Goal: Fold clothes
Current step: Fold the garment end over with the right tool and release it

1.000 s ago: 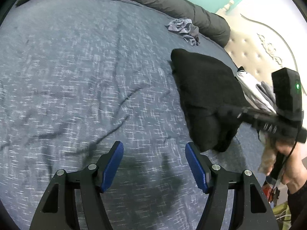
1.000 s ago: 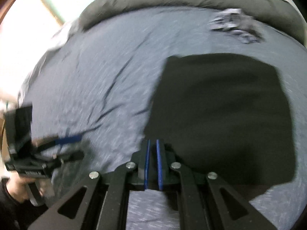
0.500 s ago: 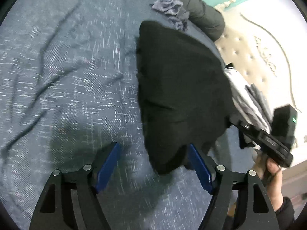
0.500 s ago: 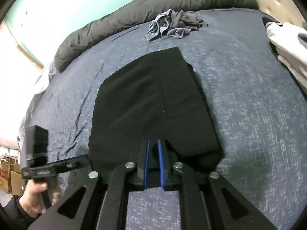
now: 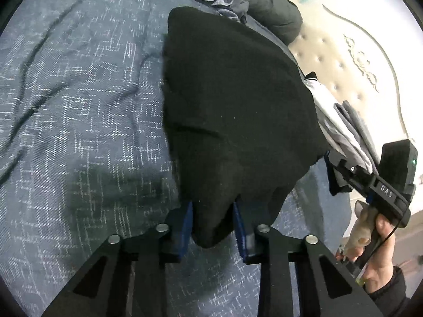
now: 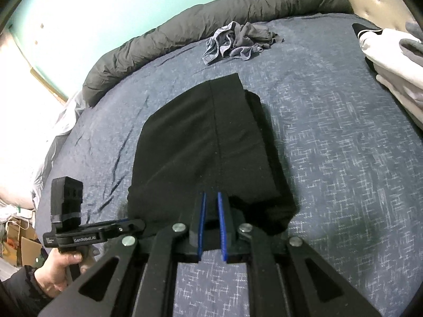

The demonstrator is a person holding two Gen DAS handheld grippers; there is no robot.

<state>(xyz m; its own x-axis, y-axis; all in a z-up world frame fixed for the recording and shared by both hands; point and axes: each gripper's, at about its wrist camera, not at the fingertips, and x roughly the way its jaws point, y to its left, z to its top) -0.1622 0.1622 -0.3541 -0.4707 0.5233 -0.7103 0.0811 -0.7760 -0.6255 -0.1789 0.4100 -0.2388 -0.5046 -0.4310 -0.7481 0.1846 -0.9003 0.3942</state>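
Blue bedspread [image 6: 330, 137]: black garment [image 6: 206, 142] long axis runs away; both tools apparently pinch near edge, left closing.

Folded black garment [image 6: 208, 142] on bed [image 6: 343, 142]

The bed [image 6: 330, 137] lies bare and open to the left of the black garment [image 6: 206, 145], wrinkled sheet only. Toward the far edge a crumpled grey garment [image 6: 238, 42] sits just before the rolled dark duvet [image 6: 211, 18], which walls that edge. By the padded headboard [image 5: 351, 60], a stack of folded pale clothes [image 6: 391, 60] crowds the headboard edge.
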